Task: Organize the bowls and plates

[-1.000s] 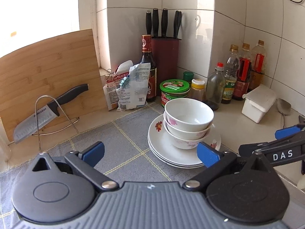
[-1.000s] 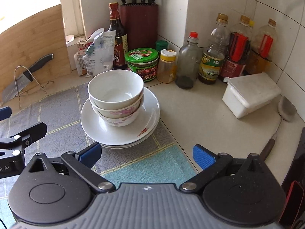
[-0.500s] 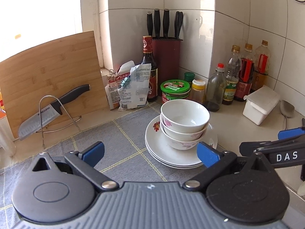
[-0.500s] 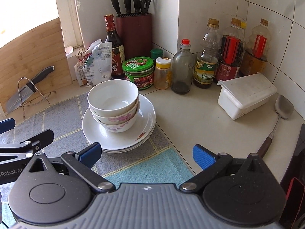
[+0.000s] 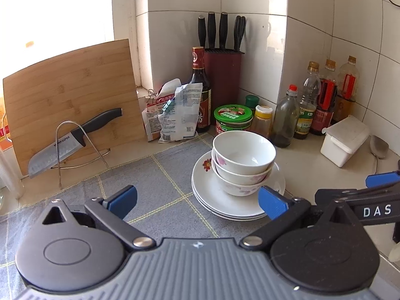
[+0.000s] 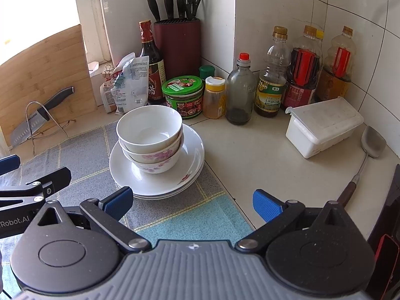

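Note:
Three white bowls (image 5: pixel 243 153) with pink flowers are nested on a stack of white plates (image 5: pixel 212 192) on a grey checked mat (image 5: pixel 155 175). The bowls (image 6: pixel 149 130) and plates (image 6: pixel 195 155) also show in the right wrist view. My left gripper (image 5: pixel 197 200) is open and empty, held back from the stack, its right pad near the plates' front rim. My right gripper (image 6: pixel 191 201) is open and empty, a little in front of the plates. Each gripper shows at the edge of the other's view.
Behind the stack stand a green-lidded jar (image 6: pixel 182 90), a dark sauce bottle (image 6: pixel 150 57), a knife block (image 6: pixel 177 45) and several oil bottles (image 6: pixel 270 75). A white lidded box (image 6: pixel 322 125) and a spatula (image 6: pixel 370 145) lie at right. A cleaver on a wire stand (image 5: pixel 67 140) leans against a cutting board (image 5: pixel 70 95).
Both grippers have drawn back and risen away from the stack, which now looks smaller and farther. Both stay open and empty. The bowls and plates have not moved.

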A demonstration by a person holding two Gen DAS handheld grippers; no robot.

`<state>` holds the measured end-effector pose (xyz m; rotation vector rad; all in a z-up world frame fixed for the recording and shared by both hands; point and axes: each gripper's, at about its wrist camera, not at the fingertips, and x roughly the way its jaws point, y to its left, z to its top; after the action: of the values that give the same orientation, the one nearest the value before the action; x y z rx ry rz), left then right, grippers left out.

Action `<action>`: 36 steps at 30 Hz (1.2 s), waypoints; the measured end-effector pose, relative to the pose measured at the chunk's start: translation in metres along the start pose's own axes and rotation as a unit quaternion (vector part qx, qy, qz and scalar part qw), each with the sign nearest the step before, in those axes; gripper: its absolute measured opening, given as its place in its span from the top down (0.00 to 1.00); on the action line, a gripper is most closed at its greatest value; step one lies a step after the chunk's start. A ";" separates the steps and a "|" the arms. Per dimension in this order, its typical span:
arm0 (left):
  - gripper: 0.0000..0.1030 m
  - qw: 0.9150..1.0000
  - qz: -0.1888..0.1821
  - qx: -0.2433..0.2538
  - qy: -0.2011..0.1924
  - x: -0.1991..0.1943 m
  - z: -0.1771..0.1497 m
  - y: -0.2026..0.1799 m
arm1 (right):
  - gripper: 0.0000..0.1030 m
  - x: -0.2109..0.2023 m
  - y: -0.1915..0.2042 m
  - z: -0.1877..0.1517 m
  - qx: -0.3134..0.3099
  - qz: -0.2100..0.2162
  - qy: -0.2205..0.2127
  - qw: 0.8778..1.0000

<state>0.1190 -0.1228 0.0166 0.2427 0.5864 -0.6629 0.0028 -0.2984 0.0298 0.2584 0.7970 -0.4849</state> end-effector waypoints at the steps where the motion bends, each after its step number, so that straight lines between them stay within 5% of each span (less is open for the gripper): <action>1: 0.01 1.000 0.000 0.000 0.000 0.000 0.000 0.000 | 0.00 -0.001 0.000 0.000 -0.001 0.000 -0.001 1.000; 36: 0.01 1.000 0.004 -0.005 0.003 0.002 0.002 0.000 | 0.00 0.000 0.001 0.004 -0.001 -0.004 -0.004 1.000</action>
<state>0.1214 -0.1248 0.0167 0.2375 0.5939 -0.6524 0.0053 -0.2993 0.0328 0.2507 0.7914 -0.4927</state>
